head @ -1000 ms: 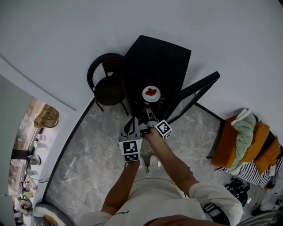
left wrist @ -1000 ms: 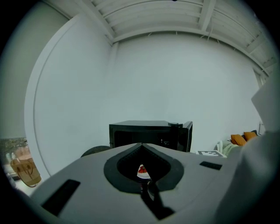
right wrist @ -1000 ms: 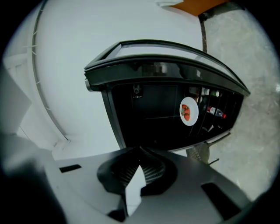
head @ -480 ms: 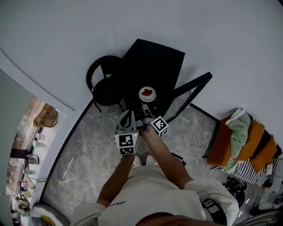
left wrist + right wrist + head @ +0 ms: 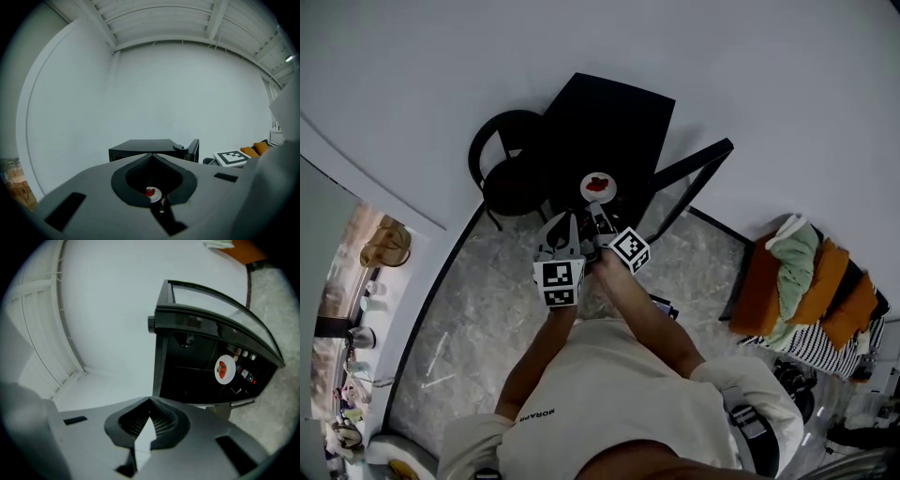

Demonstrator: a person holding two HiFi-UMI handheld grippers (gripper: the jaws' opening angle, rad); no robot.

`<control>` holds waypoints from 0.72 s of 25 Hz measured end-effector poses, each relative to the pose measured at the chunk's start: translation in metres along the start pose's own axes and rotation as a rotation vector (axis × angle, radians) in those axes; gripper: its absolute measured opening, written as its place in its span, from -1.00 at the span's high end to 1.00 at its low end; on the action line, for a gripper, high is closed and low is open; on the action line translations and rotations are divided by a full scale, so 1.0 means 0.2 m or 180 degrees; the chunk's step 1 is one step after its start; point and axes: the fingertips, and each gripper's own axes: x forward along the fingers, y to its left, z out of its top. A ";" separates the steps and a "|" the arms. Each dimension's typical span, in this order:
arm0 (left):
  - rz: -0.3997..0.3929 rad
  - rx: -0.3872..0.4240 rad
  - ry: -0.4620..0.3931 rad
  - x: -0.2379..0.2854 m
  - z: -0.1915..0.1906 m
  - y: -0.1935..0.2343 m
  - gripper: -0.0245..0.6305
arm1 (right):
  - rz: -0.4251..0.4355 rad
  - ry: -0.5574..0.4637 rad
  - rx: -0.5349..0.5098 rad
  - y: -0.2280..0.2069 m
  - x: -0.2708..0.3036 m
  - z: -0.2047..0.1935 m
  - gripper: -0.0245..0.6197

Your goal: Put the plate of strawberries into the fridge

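The plate of strawberries [image 5: 598,186] sits on a shelf [image 5: 187,367] near the front edge of the open fridge [image 5: 614,117]. The left gripper [image 5: 565,223] and right gripper [image 5: 595,210], both clenched empty, hover just before it. Remaining job, likely: swing the door [image 5: 694,169] shut gently, clear of the plate. The right gripper view alone shows the small items [image 5: 243,369] beside it; the head view alone, the chair [image 5: 508,183].

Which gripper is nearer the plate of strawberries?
The right gripper: in the head view its tips lie just below the plate, while the left gripper sits farther off, to the left.
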 end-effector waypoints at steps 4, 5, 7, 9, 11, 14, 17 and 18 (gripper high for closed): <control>-0.0042 0.0084 -0.0051 0.02 0.03 0.00 0.92 | 0.0104 0.0090 -0.0200 0.06 0.03 -0.02 0.89; -0.0039 0.0102 -0.0056 0.03 0.04 0.00 0.92 | 0.0122 0.0115 -0.0227 0.07 0.04 -0.02 0.89; -0.0028 0.0109 -0.0051 0.03 0.04 0.01 0.92 | 0.0140 0.0168 -0.0318 0.09 0.04 -0.03 0.89; -0.0009 0.0097 -0.0050 0.04 0.04 0.04 0.92 | 0.0161 0.0236 -0.0510 0.10 0.05 -0.04 0.89; 0.0006 0.0082 -0.0041 0.04 0.04 0.05 0.92 | 0.0174 0.0300 -0.0736 0.12 0.06 -0.05 0.89; 0.0000 0.0031 -0.0024 0.06 0.02 0.06 0.92 | 0.0187 0.0414 -0.1050 0.14 0.07 -0.05 0.89; -0.0010 0.0012 -0.0053 0.07 0.02 0.05 0.92 | 0.0186 0.0537 -0.1249 0.13 0.05 -0.07 0.89; -0.0015 0.0017 -0.0059 0.08 0.02 0.05 0.92 | 0.0181 0.0566 -0.1342 0.13 0.04 -0.07 0.89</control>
